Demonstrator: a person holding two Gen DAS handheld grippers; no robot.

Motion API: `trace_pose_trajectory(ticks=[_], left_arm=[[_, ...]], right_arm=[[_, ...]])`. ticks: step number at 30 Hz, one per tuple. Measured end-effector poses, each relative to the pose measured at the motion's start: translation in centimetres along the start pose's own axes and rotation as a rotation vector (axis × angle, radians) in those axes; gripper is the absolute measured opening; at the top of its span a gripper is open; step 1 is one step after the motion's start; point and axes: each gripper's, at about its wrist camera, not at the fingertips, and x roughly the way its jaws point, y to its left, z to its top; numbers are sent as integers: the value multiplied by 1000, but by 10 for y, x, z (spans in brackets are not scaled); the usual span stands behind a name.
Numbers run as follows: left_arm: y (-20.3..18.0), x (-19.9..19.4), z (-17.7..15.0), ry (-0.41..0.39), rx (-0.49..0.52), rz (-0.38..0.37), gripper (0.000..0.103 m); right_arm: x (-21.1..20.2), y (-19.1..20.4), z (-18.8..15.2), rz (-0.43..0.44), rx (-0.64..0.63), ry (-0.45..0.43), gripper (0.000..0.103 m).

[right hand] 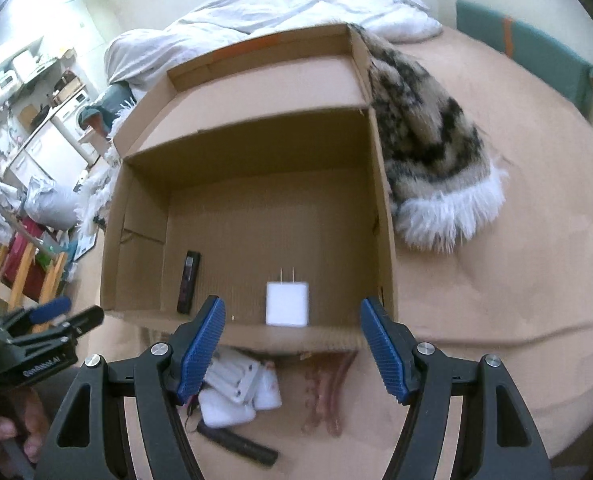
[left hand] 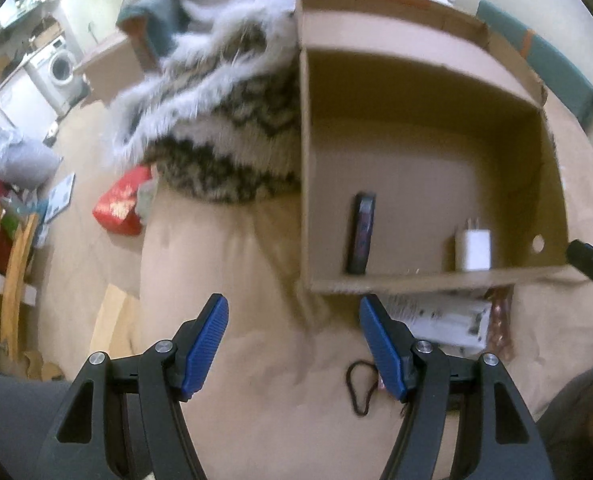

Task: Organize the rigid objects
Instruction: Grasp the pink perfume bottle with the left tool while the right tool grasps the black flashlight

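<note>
The fingers (left hand: 210,340) of the left gripper (left hand: 294,344) and of the right gripper (right hand: 293,346) stand apart and empty above the bed (right hand: 496,320), whose cardboard box (right hand: 384,208) holds a white charger (right hand: 287,304) and a black device (right hand: 188,280) along its near wall.

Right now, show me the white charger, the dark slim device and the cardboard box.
white charger (right hand: 287,305): right wrist view, middle of its white body.
dark slim device (left hand: 360,233): left wrist view, middle of its long body.
cardboard box (right hand: 384,184): right wrist view, right side wall.
</note>
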Motion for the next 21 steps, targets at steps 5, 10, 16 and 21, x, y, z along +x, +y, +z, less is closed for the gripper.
trace_pose_trajectory(ticks=[5, 10, 16, 21], left_arm=[[12, 18, -10, 80, -68, -37, 65], [18, 29, -10, 116, -103, -24, 65], [-1, 51, -16, 222, -71, -172, 64], [-29, 73, -26, 311, -9, -258, 39]], right_arm=[[7, -12, -14, 24, 68, 58, 73], [24, -7, -22, 81, 88, 138, 73], [54, 4, -31, 149, 119, 245, 74], [65, 11, -34, 117, 102, 265, 73]])
